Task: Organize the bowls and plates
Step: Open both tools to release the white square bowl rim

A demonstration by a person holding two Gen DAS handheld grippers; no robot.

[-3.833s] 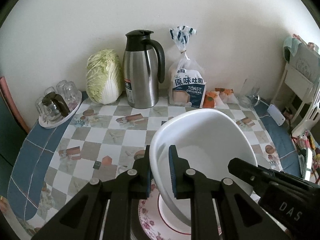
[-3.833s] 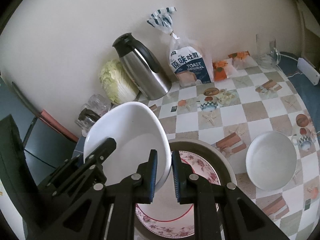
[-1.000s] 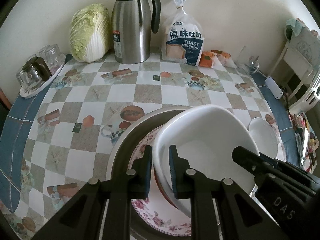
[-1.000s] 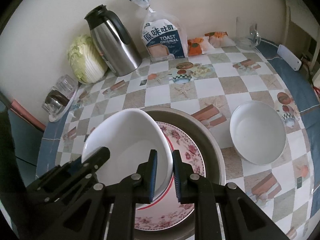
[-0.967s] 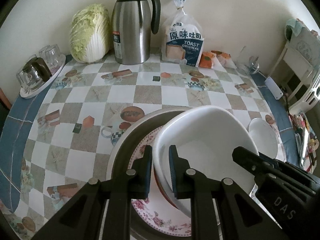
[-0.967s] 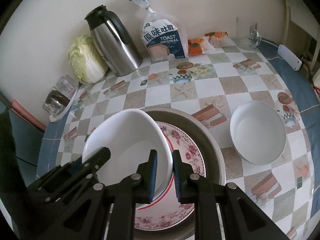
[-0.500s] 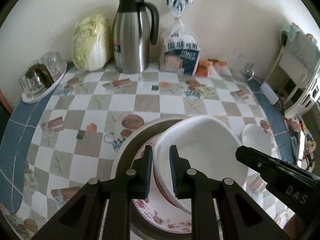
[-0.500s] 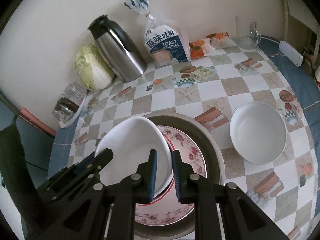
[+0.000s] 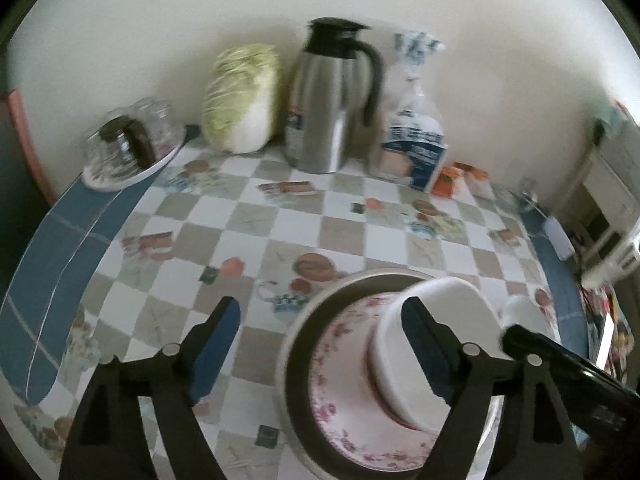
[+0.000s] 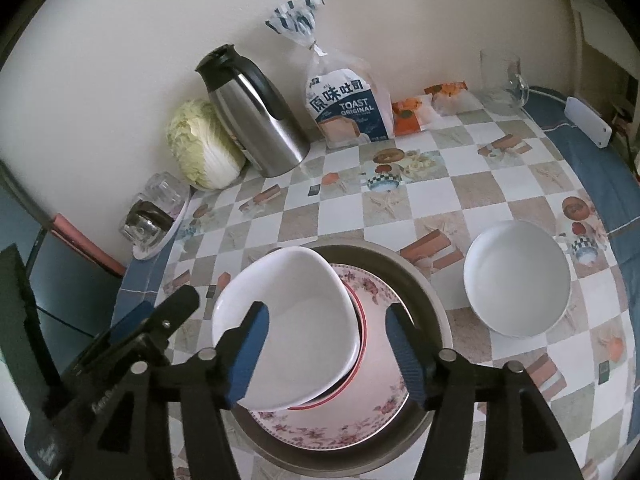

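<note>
A white bowl [image 10: 292, 320] rests, slightly tilted, on a floral plate [image 10: 376, 412] that lies in a wide grey plate [image 10: 420, 280]. My right gripper [image 10: 328, 316] hovers over the bowl's right rim with its jaws opening, and the pads are clear of it. In the blurred left wrist view, the left gripper [image 9: 320, 316] is also opening above the stack. Its right finger [image 9: 424, 344] crosses in front of the bowl [image 9: 440, 320] and nothing is gripped. A second white bowl [image 10: 516, 276] sits alone on the table to the right.
Along the wall stand a cabbage [image 10: 200, 144], a steel thermos jug [image 10: 256, 116], a toast bag [image 10: 348, 108] and orange packets [image 10: 412, 116]. A tray of glasses [image 10: 156, 216] is at the left. A glass mug [image 10: 504, 80] and a white device [image 10: 588, 120] are at the right.
Both grippers have opened and let go of the white bowl, which now sits on the floral plate. The left gripper has risen and shifted left; the right gripper has barely moved.
</note>
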